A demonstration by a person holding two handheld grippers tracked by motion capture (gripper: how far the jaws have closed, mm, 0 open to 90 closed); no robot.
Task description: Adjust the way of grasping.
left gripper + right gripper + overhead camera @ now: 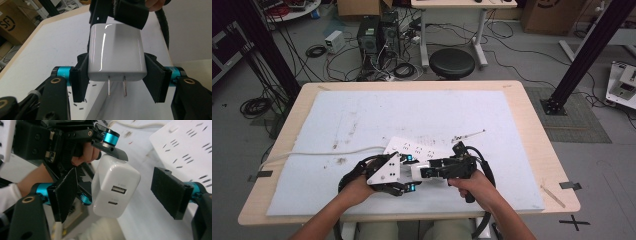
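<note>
A white wall charger point(418, 172) hangs above the front of the table between the two grippers. My left gripper point(117, 82) is shut on its sides, and the two metal prongs point back at that camera. In the right gripper view the charger point(115, 185) shows its two USB ports. It sits inside my right gripper point(117, 195), whose pads point(170, 192) stand apart from it on both sides. In the high view the left gripper point(408, 172) and the right gripper point(433, 172) face each other tip to tip. A white power strip point(417, 146) lies flat just behind them.
A pale foam mat point(362, 120) covers most of the wooden table point(532, 130). The strip's white cable point(312, 152) runs off to the left edge. A thin stick point(469, 134) lies right of the strip. A black stool point(452, 62) stands beyond the far edge.
</note>
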